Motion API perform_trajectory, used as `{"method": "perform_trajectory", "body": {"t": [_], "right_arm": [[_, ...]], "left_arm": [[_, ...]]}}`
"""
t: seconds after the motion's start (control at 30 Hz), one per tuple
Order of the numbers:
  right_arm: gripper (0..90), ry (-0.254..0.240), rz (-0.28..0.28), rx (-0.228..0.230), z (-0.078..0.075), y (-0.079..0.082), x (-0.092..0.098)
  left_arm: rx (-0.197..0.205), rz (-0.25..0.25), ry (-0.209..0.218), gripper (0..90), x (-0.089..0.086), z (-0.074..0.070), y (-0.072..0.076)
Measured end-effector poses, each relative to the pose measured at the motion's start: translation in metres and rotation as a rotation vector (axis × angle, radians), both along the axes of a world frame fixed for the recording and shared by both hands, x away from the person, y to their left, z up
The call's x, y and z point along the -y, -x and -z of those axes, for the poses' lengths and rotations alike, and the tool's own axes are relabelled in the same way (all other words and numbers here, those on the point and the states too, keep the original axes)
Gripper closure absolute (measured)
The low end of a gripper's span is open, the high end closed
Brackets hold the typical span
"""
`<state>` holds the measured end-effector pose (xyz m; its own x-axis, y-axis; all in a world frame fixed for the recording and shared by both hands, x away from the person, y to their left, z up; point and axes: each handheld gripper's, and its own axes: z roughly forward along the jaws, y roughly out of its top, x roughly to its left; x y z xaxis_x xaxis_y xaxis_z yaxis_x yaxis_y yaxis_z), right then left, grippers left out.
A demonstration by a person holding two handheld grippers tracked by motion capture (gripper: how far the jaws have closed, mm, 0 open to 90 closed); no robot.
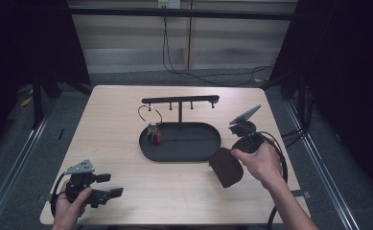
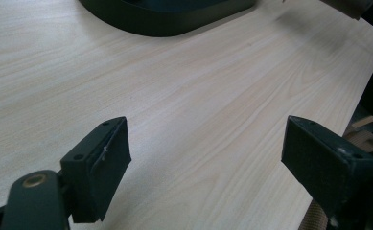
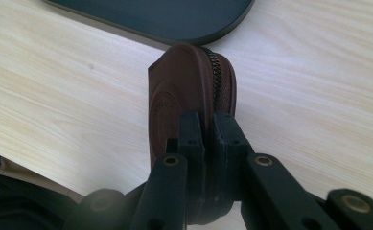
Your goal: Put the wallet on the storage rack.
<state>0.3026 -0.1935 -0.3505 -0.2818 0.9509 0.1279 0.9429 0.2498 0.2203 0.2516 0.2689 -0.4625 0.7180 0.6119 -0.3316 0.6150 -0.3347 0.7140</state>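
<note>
The right gripper is clamped on the small brown zipped leather pouch, pinching one edge. It looks light and soft, so it may sag. The left gripper hangs apart, holding nothing.

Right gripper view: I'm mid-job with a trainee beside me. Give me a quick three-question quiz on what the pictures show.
1. True or false: the right gripper is shut on the brown zip pouch.
2. How do the left gripper jaws stand? A) clamped on the pouch B) wide apart over bare table C) inside the tray
3. What lies in the black oval tray under the hook stand?

Key
1. True: both jaws pinch its edge, beside the zip.
2. B: nothing sits between them.
3. A key ring with small trinkets, at the tray's left end; finer detail is too small to tell.
</note>
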Motion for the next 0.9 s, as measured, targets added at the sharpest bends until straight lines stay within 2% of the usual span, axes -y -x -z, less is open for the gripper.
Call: {"method": "perform_trajectory", "body": {"t": [0.33,0.43,0.53,0.8,0.83,0.9], "right_arm": [[83.2,0.056,0.027,0.002,-0.012,-0.012,-0.004],[83.2,0.070,0.030,0.004,-0.014,-0.018,-0.008],[83.3,0.064,0.025,0.011,-0.015,-0.022,-0.010],[83.3,0.056,0.029,0.015,-0.018,-0.033,-0.011],[83.3,0.034,0.040,0.024,-0.020,-0.037,-0.010],[83.3,0.030,0.051,0.028,-0.021,-0.041,-0.009]], "left_arm": [[-0.009,0.008,0.002,16.7,0.001,0.001,0.000],[0.003,0.018,0.024,16.7,0.001,-0.001,0.001],[0.013,0.027,0.020,16.5,0.002,-0.002,0.002],[0.012,0.026,0.024,16.5,0.002,-0.002,0.003],[0.012,0.025,0.027,16.5,0.002,-0.002,0.003],[0.011,0.022,0.027,16.5,0.002,-0.002,0.003]]}}
